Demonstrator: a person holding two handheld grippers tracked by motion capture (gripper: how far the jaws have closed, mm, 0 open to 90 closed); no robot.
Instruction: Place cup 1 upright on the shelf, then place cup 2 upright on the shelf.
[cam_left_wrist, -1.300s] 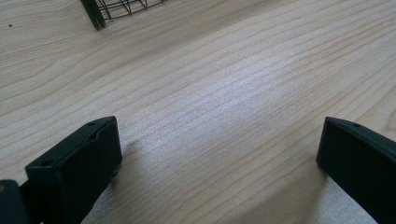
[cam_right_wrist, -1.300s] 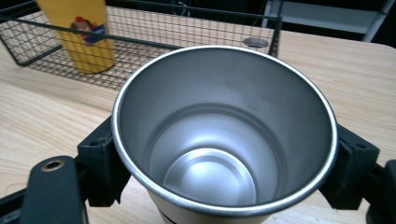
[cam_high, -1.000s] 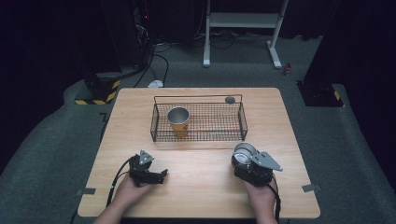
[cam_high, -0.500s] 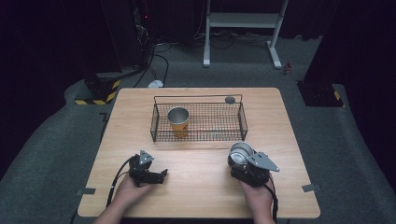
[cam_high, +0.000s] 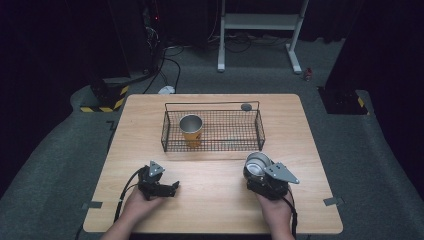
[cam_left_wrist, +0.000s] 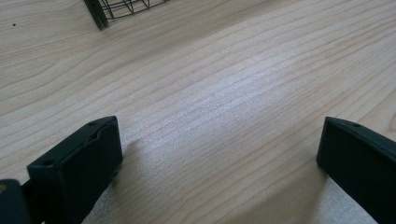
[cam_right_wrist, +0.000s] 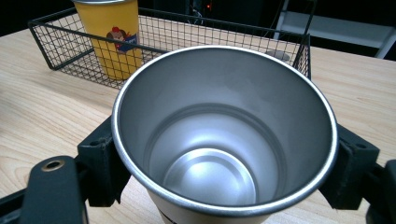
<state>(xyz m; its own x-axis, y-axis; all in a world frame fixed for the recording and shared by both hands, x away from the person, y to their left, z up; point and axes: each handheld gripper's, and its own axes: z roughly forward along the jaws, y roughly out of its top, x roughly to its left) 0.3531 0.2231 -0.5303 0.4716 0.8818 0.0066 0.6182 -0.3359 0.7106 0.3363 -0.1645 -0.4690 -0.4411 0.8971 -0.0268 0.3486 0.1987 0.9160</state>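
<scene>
Table: the pale wooden table is carrying everything, with the person's hands coming in at its near edge.
Basket: the black wire-mesh basket is sitting toward the far side of the table, and its right part is lying free.
Yellow cup: the yellow metal cup with a printed picture is already standing upright in the basket's left part.
Steel cup: the silver steel cup with a pale outer wall is sitting on the table just in front of the basket's right end, outside it, its mouth tilting toward the right gripper's camera.
Right gripper: its jaws are pressing the steel cup from both sides, so it is gripping that cup.
Left gripper: its jaws are standing wide apart over bare wood, holding nothing.
Progress: one cup seems placed; the second is grasped but probably not yet lifted, so carrying it over the rim and setting it down beside the yellow one appears to be remaining.
</scene>
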